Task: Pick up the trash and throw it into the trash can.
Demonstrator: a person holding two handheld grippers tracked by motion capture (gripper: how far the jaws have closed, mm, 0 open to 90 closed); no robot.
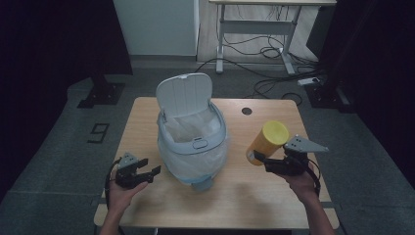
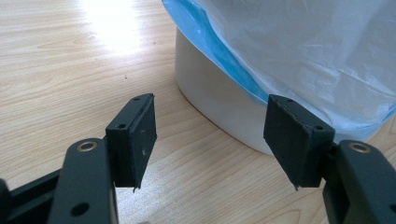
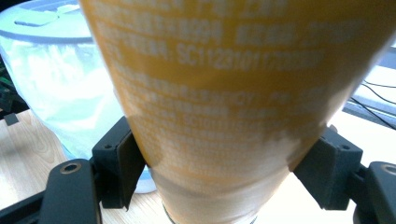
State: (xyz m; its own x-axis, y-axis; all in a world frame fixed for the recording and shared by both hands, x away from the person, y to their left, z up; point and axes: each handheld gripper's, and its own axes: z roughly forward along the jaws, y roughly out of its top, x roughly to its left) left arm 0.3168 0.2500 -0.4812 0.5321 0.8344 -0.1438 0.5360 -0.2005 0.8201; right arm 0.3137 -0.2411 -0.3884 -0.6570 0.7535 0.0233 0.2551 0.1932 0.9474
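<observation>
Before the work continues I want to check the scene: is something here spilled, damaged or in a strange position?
Nothing looks spilled or damaged. The yellow bottle is tilted, but only because the right gripper holds it off the table. The bin stands upright with its lid open and liner bag in place. The left gripper is open.

This looks like a lab or test room rather than a home. A small wooden table [image 1: 147, 117] stands alone on grey carpet, flanked by dark curtains. At the far right, a height-adjustable desk frame [image 1: 254, 29] stands over loose cables [image 1: 264, 51] and a power strip [image 1: 309, 81]. A floor marker [image 1: 99, 132] lies left.
</observation>
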